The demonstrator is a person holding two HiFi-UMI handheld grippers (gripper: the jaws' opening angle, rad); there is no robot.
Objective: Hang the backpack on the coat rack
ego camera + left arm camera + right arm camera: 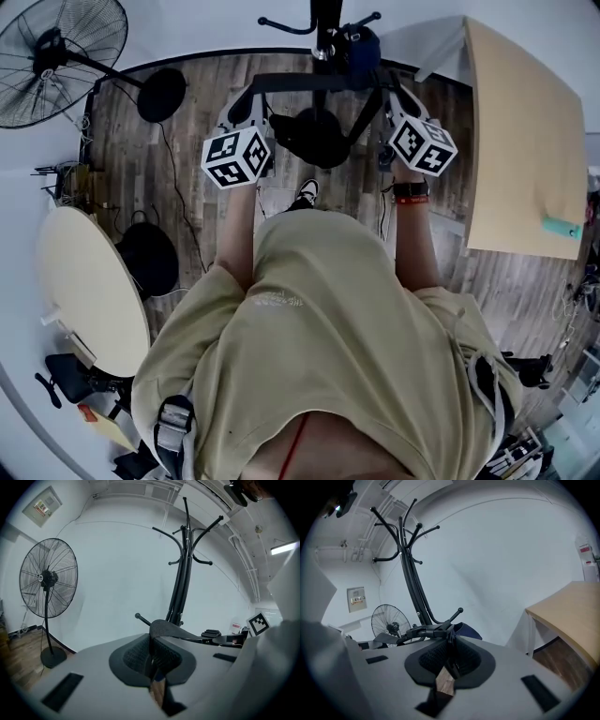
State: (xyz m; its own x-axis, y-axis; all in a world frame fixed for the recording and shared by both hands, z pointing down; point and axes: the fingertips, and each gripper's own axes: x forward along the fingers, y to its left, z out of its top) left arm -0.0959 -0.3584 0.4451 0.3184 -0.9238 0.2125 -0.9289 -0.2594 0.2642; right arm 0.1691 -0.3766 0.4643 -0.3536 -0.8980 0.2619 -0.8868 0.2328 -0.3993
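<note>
L gripper point(152, 657): clamped on strap point(164, 629).
R gripper point(451, 654): pinching same strap, other end.
Backpack point(360, 45): against coat rack point(183, 569).
Why: strap likely held taut and wide to catch a rack hook.

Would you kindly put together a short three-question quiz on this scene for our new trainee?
1. True or false: the left gripper is open and holds nothing.
2. Which thing stands on the floor to the left of the coat rack in the left gripper view? A. a pedestal fan; B. a ladder; C. a bicycle.
3. Fill in: the right gripper is shut on the black ____ of the backpack.

Key: 1. False: its jaws are shut on the strap. 2. A. 3. strap.
</note>
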